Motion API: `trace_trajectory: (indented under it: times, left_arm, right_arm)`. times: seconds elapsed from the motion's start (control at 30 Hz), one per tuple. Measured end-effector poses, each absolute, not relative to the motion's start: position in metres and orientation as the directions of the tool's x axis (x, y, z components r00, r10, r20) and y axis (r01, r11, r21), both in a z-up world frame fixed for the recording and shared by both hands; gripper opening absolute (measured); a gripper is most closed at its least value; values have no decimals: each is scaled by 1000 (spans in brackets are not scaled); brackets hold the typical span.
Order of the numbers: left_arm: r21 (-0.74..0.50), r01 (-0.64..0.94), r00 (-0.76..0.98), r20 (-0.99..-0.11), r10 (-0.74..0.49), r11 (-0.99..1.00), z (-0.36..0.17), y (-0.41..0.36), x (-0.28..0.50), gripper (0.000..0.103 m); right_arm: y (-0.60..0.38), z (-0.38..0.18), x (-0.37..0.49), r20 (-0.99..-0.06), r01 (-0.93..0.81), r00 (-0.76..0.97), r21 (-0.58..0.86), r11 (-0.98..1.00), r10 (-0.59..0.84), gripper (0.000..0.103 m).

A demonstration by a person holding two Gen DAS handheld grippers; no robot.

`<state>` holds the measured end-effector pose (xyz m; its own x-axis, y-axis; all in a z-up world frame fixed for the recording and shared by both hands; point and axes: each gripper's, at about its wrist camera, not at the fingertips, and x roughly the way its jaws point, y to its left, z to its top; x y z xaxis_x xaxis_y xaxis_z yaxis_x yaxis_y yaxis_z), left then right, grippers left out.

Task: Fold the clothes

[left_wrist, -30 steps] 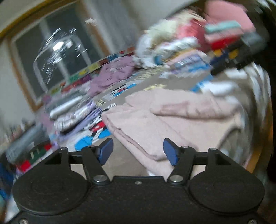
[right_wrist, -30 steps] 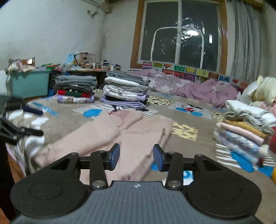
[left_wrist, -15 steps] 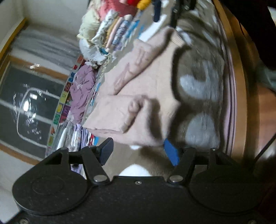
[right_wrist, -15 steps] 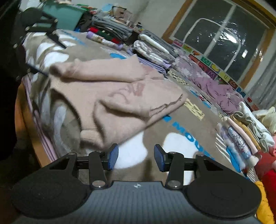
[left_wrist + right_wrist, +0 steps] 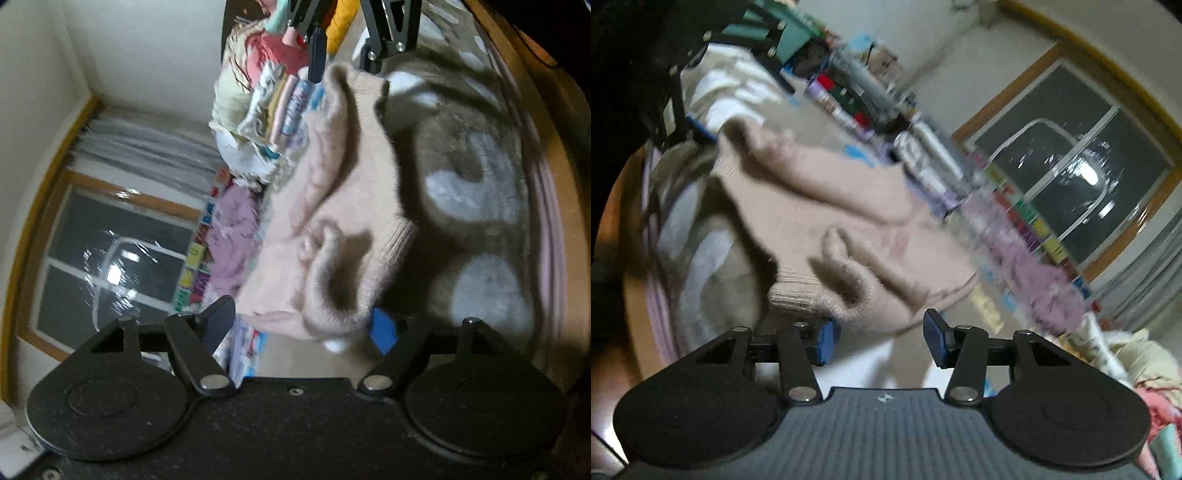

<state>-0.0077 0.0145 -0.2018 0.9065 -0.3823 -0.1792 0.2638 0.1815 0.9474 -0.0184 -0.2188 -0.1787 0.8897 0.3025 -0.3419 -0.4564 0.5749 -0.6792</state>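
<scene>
In the left wrist view, your left gripper (image 5: 301, 321) is rolled onto its side, its jaws spread wide and holding nothing. The pink fuzzy sweater (image 5: 332, 206) lies partly folded on the grey patterned blanket (image 5: 480, 206) of the bed, directly ahead of the jaws; its ribbed hem corner bulges between the two blue pads without being pinched. The sweater's long axis runs away from you toward the other hem corner, where your right gripper (image 5: 347, 55) shows at the top of the frame. In the right wrist view, your right gripper (image 5: 875, 338) is also tilted, jaws open and empty, with the near hem corner of the pink fuzzy sweater (image 5: 849, 221) just ahead and slightly left of the gap. The left gripper (image 5: 683, 92) sits at the far corner, upper left. Each gripper seems equally near its own corner, so closing on both looks like the coming move.
</scene>
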Motion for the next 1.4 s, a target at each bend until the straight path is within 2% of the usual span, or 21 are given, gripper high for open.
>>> trace_trajectory:
  times: [0.1,0.2,0.4,0.47,0.53,0.57,0.6,0.63,0.7,0.8,0.93,1.13,1.27,1.4]
  left_arm:
    - [967,244,876,-188,-445,72,-213,17,-1,78]
    - [976,217,848,-178,-499,19,-216,24,9,78]
    - [979,197,803,-187,-565,-44,-207,27,25,78]
    - [972,232,803,-214,-556,-40,-203,27,29,69]
    - [956,289,812,-270,-518,-47,-201,21,36,32]
    - [949,310,813,-294,-502,-53,-200,15,37,29]
    - [946,318,816,-304,-492,-57,-199,13,37,26]
    - [944,327,819,-310,-483,-51,-196,12,37,23]
    - [939,342,827,-314,-467,-28,-188,8,34,22]
    - [936,351,832,-310,-460,5,-170,8,23,21]
    - [911,412,789,-361,-497,-8,-149,11,-11,21]
    - [824,567,693,-482,-537,-8,-119,22,-45,22]
    - [734,677,631,-548,-549,47,-88,25,-35,23]
    - [638,754,590,-556,-585,154,-60,31,-11,27]
  right_arm:
    - [-219,-181,-16,-307,-431,901,-718,547,307,57]
    - [-217,-195,-8,-315,-433,895,-783,447,316,58]
    - [-215,-211,-3,-228,-348,883,-904,248,410,69]
    - [-213,-212,0,-223,-332,867,-925,182,446,69]
    - [-211,-211,6,-269,-372,840,-918,140,472,65]
    - [-210,-210,10,-297,-400,825,-908,126,480,55]
    - [-207,-207,12,-330,-435,815,-891,127,477,40]
    - [-204,-204,15,-362,-470,803,-873,128,474,34]
    - [-198,-198,19,-422,-535,776,-834,135,468,25]
    - [-196,-183,17,-452,-586,766,-783,209,457,22]
    - [-196,-158,-9,-462,-617,746,-751,236,481,22]
    - [-209,-112,-57,-552,-731,640,-652,203,535,22]
    - [-217,-74,-67,-576,-794,586,-548,263,570,23]
    - [-232,-45,-49,-543,-812,578,-453,367,609,24]
